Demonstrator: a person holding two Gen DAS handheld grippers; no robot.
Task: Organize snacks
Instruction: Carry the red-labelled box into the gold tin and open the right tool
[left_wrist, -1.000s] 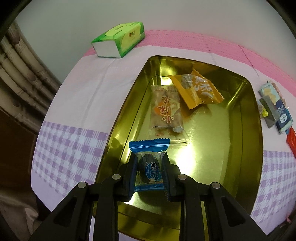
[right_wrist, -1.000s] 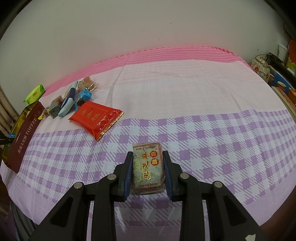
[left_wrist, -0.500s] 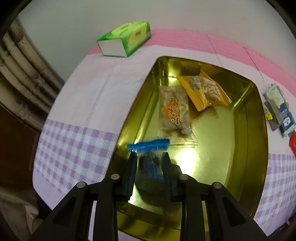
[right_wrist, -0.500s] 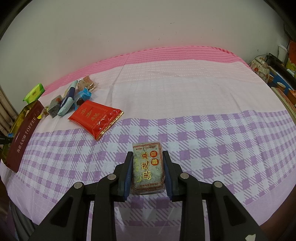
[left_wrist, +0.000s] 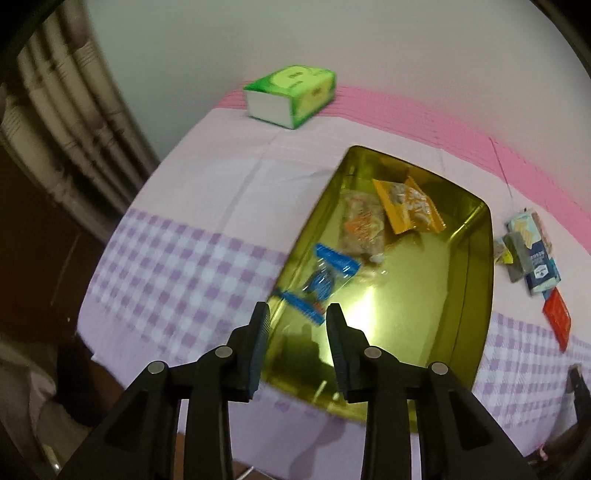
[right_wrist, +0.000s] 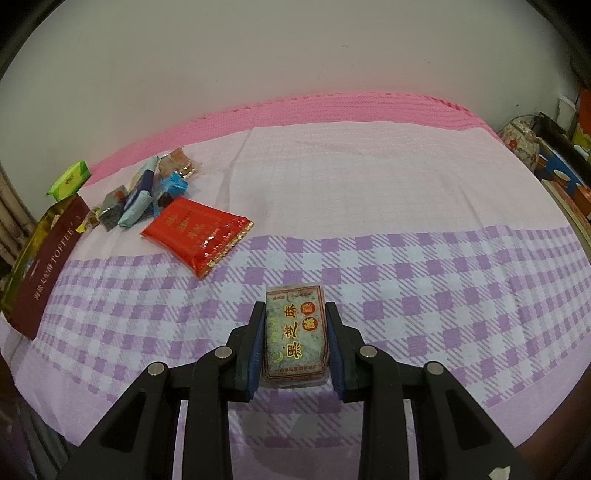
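A gold tin (left_wrist: 476, 295) sits on the checked cloth. In it lie a blue-wrapped snack (left_wrist: 323, 282), a clear orange-print packet (left_wrist: 360, 225) and an orange packet (left_wrist: 408, 205). My left gripper (left_wrist: 297, 325) is open and empty, above the tin's near left rim, just short of the blue snack. My right gripper (right_wrist: 295, 325) is shut on a grey sesame cake packet (right_wrist: 295, 332), held over the purple checks. The tin's outer side (right_wrist: 40, 254) shows at the far left of the right wrist view.
A green tissue pack (left_wrist: 291, 94) lies at the back by the wall. A red packet (right_wrist: 195, 230) and several small snacks (right_wrist: 147, 192) lie between tin and right gripper; they also show in the left wrist view (left_wrist: 532, 254). Curtains (left_wrist: 62, 122) hang left. Clutter (right_wrist: 546, 155) stands right.
My left gripper has let go of the blue-wrapped snack, which now lies in the tin, and has pulled back and up to the left. The right gripper has held still.
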